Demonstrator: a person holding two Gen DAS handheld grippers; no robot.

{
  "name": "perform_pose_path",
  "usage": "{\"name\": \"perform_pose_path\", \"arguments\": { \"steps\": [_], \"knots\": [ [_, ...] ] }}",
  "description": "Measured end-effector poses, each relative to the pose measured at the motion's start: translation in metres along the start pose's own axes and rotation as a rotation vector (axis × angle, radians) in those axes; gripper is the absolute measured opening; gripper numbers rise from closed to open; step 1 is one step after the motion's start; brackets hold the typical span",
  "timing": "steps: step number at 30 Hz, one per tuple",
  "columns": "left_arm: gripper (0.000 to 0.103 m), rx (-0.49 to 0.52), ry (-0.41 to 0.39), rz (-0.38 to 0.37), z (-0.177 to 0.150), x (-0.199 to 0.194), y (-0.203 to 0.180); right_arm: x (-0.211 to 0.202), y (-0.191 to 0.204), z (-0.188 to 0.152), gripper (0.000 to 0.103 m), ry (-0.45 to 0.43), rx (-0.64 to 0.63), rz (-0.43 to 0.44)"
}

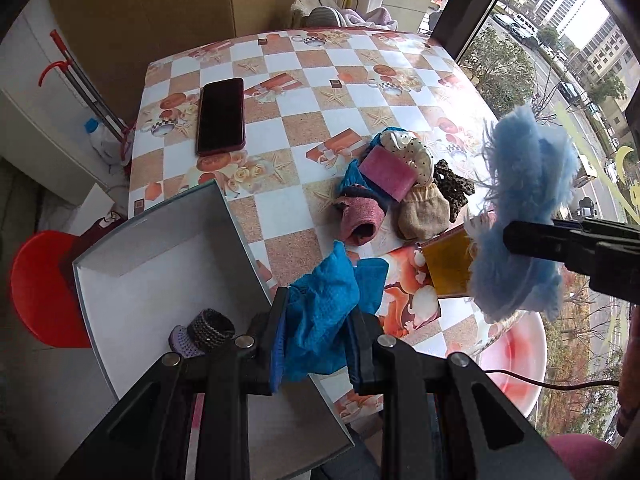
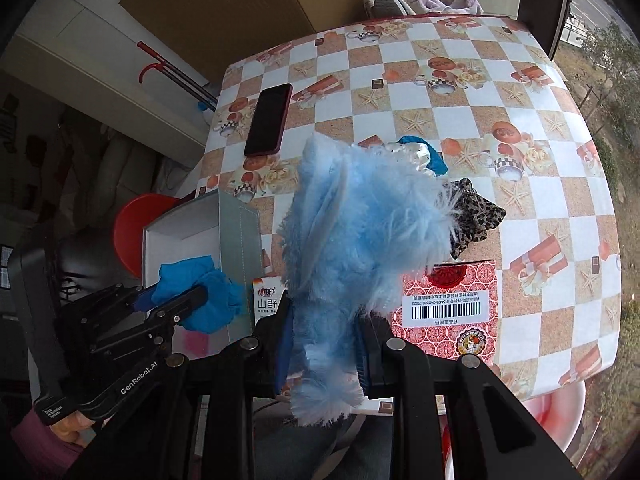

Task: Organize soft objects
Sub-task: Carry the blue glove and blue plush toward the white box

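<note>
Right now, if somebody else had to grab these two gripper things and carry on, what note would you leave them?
Left gripper: shut on a blue cloth, held at the edge of the grey box.
Right gripper: shut on a fluffy light-blue piece, held above the table.
Done: one dark knitted item lies in the box.
Left: put both held pieces away, then the pile on the table: pink sponge, pink sock, beige sock, leopard-print piece, polka-dot cloth.
A phone also lies on the table, apart from the pile.
</note>
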State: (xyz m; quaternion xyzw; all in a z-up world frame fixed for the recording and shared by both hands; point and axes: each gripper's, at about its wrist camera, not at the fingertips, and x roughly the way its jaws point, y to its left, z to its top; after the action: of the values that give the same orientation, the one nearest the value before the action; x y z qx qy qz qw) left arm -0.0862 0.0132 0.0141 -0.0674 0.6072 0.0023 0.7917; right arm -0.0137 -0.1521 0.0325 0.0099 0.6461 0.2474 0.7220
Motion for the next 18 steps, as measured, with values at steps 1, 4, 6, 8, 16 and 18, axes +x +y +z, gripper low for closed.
{"name": "perform_pose_path", "arguments": {
  "steps": [1, 4, 6, 8, 16, 18],
  "knots": [
    [0.027, -0.007, 0.001, 0.003, -0.003, 0.0, 0.004, 0.002, 0.003, -0.004, 0.028, 0.011, -0.006, -0.002],
    [0.027, -0.024, 0.006, 0.01, -0.014, 0.0, 0.015, 0.012, 0.008, -0.019, 0.028, 0.044, -0.018, -0.006],
    [0.027, -0.035, 0.011, 0.013, -0.021, 0.0, 0.022, 0.018, 0.012, -0.029, 0.028, 0.065, -0.027, -0.011],
    [0.027, -0.045, 0.014, 0.017, -0.028, 0.0, 0.029, 0.024, 0.017, -0.039, 0.028, 0.086, -0.035, -0.012],
    [0.027, -0.049, 0.024, 0.049, -0.05, 0.001, 0.045, 0.041, 0.047, -0.063, 0.028, 0.138, -0.093, -0.006],
    [0.027, -0.05, 0.026, 0.054, -0.054, 0.001, 0.048, 0.043, 0.055, -0.062, 0.028, 0.137, -0.107, -0.007]
  ]
}}
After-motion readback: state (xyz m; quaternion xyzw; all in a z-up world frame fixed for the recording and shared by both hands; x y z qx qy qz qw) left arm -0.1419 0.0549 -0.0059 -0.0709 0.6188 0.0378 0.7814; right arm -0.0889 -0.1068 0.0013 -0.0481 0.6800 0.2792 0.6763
